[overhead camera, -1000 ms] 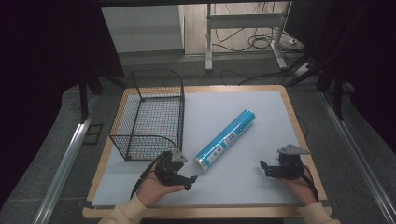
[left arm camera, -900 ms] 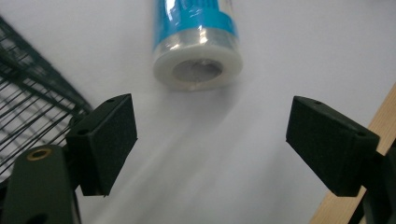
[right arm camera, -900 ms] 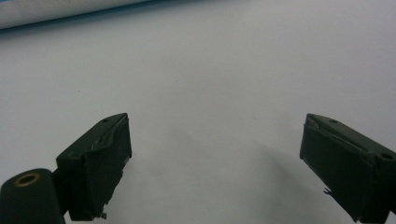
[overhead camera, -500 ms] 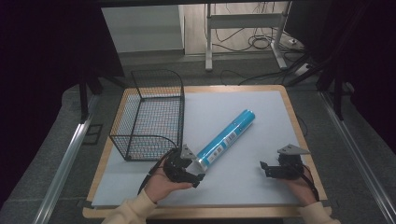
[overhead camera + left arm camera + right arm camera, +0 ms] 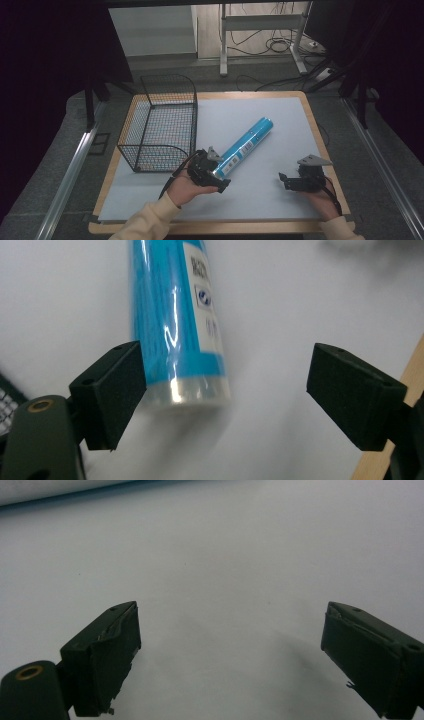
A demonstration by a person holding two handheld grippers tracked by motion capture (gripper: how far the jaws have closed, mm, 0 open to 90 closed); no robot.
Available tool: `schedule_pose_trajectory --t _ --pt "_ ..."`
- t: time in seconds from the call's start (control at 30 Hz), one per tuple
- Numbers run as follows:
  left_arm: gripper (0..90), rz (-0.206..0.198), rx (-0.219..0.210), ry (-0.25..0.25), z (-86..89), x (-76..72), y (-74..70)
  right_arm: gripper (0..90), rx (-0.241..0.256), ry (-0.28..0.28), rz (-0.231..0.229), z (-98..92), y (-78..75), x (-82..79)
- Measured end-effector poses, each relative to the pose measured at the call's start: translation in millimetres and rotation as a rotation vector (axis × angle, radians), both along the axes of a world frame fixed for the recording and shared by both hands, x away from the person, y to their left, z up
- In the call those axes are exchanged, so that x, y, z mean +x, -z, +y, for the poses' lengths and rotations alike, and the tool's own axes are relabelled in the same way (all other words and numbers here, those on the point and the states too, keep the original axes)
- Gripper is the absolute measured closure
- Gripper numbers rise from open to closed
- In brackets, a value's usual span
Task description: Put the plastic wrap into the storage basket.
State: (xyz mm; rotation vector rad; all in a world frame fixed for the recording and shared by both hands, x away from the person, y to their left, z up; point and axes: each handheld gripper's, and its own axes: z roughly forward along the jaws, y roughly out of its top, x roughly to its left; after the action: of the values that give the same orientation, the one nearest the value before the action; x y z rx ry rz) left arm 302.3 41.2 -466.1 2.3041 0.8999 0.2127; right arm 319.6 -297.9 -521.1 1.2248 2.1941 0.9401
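A blue cylindrical tube [image 5: 246, 143] with a white label lies diagonally on the white table mat, its near end toward the person. My left gripper [image 5: 216, 176] is open at that near end. In the left gripper view the tube [image 5: 175, 320] lies close to the left jaw, with its clear cap end between the two jaws and a wide gap on the right side. My right gripper [image 5: 286, 181] rests open low over the mat at the right front, with bare mat between its fingers [image 5: 107, 655].
A black wire basket [image 5: 162, 121] stands at the mat's left side, just left of the left gripper. The wooden table edge [image 5: 320, 130] frames the white mat [image 5: 270, 200]. Desk legs and cables lie on the floor beyond the table.
My left gripper has moved right and forward to the tube's near end, so the tube end now lies between its jaws. The right gripper has stayed in place.
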Motion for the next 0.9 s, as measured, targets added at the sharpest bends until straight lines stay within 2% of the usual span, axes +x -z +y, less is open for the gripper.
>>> schedule_pose_trajectory --t 0.17,0.27,0.37,0.47,0.5,0.57,0.63,0.7,0.73,0.77,0.9 --pt "14.8 0.012 -0.003 -0.006 -12.9 13.0 -4.4 9.0 0.001 0.001 0.0 -0.5 -0.2 0.1" --pt "14.3 0.01 0.006 -0.004 -19.0 17.8 -6.5 9.0 0.002 0.002 0.0 -0.7 0.1 0.3" --pt "13.2 0.018 0.021 -0.01 -29.1 30.6 -8.9 9.0 0.001 0.001 0.0 -1.0 0.2 0.4" --pt "13.6 0.025 0.021 -0.017 -34.4 36.7 -8.7 9.0 0.001 0.001 -0.001 -1.0 0.1 0.4" --pt "13.7 0.033 0.033 -0.02 -40.4 43.4 -7.3 9.0 0.002 -0.001 0.0 -0.8 0.2 0.4" --pt "14.2 0.037 0.039 -0.021 -43.4 46.9 -6.6 9.0 0.002 0.0 0.001 -0.7 0.3 0.5" --pt "14.6 0.047 0.067 -0.028 -53.1 57.1 -3.6 9.0 0.002 -0.001 0.003 -0.5 0.5 0.6" --pt "15.1 0.057 0.077 -0.036 -60.0 62.8 -1.2 9.0 0.002 -0.002 0.003 -0.6 0.5 0.7" --pt "14.6 0.049 0.091 -0.041 -63.3 65.2 -0.4 9.0 0.003 -0.001 0.004 -0.6 0.4 0.6" --pt "15.5 0.049 0.091 -0.041 -63.3 65.2 -0.4 9.0 0.003 -0.001 0.004 -0.6 0.4 0.6" --pt "16.3 0.061 0.123 -0.072 -70.8 82.6 3.7 9.0 0.007 -0.002 0.002 -0.9 0.1 0.5"
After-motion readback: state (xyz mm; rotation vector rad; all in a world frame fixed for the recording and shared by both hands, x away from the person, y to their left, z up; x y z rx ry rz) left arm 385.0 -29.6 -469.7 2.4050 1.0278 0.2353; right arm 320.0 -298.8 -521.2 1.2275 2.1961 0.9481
